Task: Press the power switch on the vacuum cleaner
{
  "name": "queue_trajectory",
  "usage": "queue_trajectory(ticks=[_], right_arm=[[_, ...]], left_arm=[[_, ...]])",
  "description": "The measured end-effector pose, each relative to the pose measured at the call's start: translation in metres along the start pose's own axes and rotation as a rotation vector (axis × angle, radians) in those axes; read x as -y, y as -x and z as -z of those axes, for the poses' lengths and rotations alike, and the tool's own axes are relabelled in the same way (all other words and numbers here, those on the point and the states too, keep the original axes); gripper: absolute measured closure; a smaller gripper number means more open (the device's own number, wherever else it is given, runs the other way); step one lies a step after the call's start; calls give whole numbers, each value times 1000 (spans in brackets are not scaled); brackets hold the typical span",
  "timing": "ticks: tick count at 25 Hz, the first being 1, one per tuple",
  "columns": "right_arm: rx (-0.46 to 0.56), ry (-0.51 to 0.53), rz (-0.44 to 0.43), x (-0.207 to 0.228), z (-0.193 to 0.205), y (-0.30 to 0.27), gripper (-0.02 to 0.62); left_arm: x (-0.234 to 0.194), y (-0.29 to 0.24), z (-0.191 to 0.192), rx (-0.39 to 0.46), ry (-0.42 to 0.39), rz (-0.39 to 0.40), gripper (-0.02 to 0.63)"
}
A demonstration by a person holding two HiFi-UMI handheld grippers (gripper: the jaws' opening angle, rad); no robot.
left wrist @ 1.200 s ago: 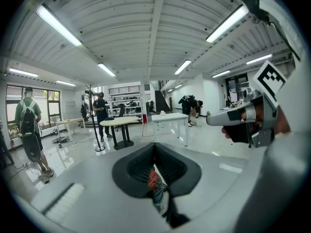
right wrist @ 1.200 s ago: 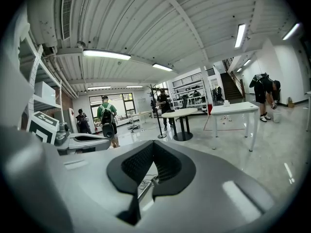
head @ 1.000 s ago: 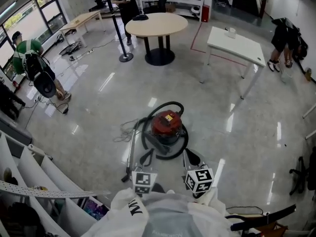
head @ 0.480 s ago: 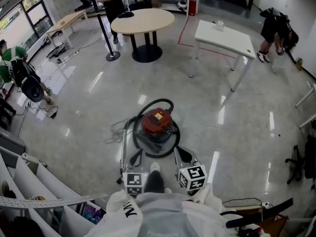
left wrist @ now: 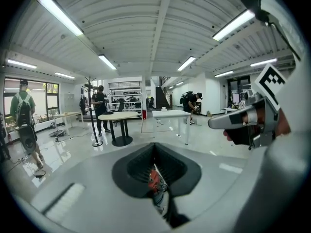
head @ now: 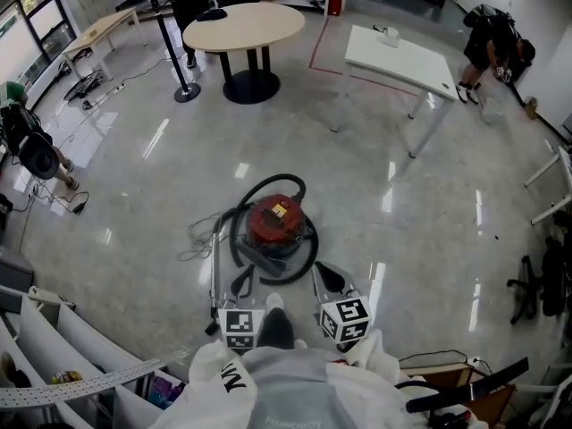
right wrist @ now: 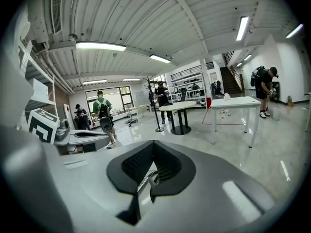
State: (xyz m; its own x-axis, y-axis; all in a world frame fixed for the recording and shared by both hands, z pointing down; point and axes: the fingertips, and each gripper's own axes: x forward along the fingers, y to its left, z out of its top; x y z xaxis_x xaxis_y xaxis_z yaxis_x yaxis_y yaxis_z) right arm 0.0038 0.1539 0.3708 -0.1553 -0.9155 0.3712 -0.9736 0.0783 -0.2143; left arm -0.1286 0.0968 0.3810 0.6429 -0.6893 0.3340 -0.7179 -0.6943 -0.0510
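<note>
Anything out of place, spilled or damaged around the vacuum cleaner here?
Only minor untidiness: a thin cord lies in a loose tangle on the floor just left of the vacuum cleaner, and the black hose loops around its body. Nothing looks spilled or broken.

Hose (head: 314, 245) loop around vacuum cleaner (head: 272, 222)
</note>
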Motion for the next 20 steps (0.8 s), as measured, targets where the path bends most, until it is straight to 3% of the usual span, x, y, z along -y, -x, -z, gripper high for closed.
queue_trajectory(ticks=[20], right_arm=[[-76, 39, 32, 8, -31, -86, 595]], left_arm=[[-68, -74, -3, -21, 65, 24, 606]])
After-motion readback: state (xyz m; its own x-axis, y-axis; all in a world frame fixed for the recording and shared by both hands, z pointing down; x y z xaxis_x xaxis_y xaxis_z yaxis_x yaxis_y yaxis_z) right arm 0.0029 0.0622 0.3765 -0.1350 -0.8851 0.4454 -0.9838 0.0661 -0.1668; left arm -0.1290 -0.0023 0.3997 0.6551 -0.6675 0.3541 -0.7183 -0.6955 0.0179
